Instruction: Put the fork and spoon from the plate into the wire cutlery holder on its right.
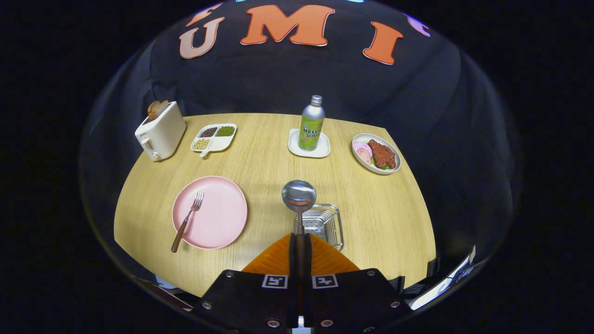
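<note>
My gripper [300,241] is shut on the spoon's handle, both fingers pressing on it. The spoon [299,197] points forward, its shiny bowl raised above the table. Just beneath and ahead of the fingers stands the wire cutlery holder [330,222], partly hidden by the fingers and the spoon. To the holder's left lies the pink plate [218,218]. A fork [188,220] with a brown handle rests on the plate's left side, its handle hanging over the near rim.
On the round wooden table [385,218], beyond the holder, a green soda bottle [311,123] stands on a white coaster. A plate of meat [376,153] sits at the back right. At the back left are a white toaster [160,131] and a divided dish of beans [214,137].
</note>
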The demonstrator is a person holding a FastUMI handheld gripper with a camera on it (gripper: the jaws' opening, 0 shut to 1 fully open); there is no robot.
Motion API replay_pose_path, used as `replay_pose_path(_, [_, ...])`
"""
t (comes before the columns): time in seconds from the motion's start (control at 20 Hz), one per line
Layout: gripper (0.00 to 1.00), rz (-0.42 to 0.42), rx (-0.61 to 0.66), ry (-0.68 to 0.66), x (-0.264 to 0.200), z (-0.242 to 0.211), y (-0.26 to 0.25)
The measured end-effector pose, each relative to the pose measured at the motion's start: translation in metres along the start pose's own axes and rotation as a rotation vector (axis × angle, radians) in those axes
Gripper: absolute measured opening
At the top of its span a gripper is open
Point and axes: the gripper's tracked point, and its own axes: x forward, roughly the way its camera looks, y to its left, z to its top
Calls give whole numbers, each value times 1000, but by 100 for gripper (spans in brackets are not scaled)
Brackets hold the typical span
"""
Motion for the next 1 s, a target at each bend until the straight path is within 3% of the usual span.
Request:
replay_pose_path(0.6, [5, 31, -143, 293, 17, -38, -23])
replay_pose_path(1.0, [5, 51, -147, 443, 44, -39, -25])
